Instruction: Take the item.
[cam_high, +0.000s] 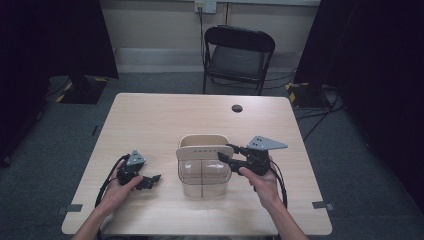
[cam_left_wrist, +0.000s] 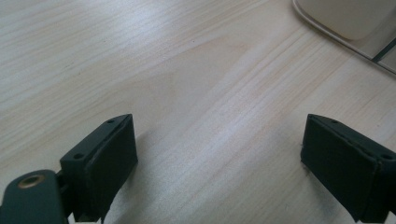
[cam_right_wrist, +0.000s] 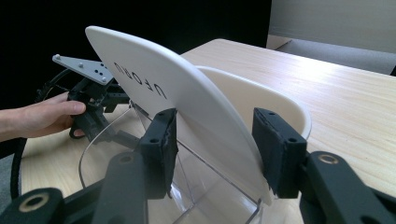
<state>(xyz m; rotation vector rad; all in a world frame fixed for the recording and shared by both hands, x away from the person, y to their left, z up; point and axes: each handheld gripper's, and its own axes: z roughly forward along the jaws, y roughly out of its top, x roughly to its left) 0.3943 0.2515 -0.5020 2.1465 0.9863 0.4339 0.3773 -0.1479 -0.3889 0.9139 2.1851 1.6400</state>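
Observation:
A container (cam_high: 204, 172) with a clear plastic body and a cream back stands at the table's middle front. A white curved flap (cam_right_wrist: 154, 79) printed with dark letters leans across its top. My right gripper (cam_high: 226, 152) comes in from the right, and its open jaws (cam_right_wrist: 215, 149) straddle the flap's edge, one on each side. My left gripper (cam_high: 152, 181) lies on the table to the left of the container, held in a hand. Its jaws (cam_left_wrist: 219, 158) are open over bare wood, with the container's corner (cam_left_wrist: 345, 18) beyond them. The left gripper (cam_right_wrist: 93, 107) also appears behind the container.
The light wooden table (cam_high: 150, 125) has a dark round hole (cam_high: 237, 108) near its far edge. A black folding chair (cam_high: 239, 55) stands behind the table. Dark curtains hang at both sides, and cables trail on the grey floor.

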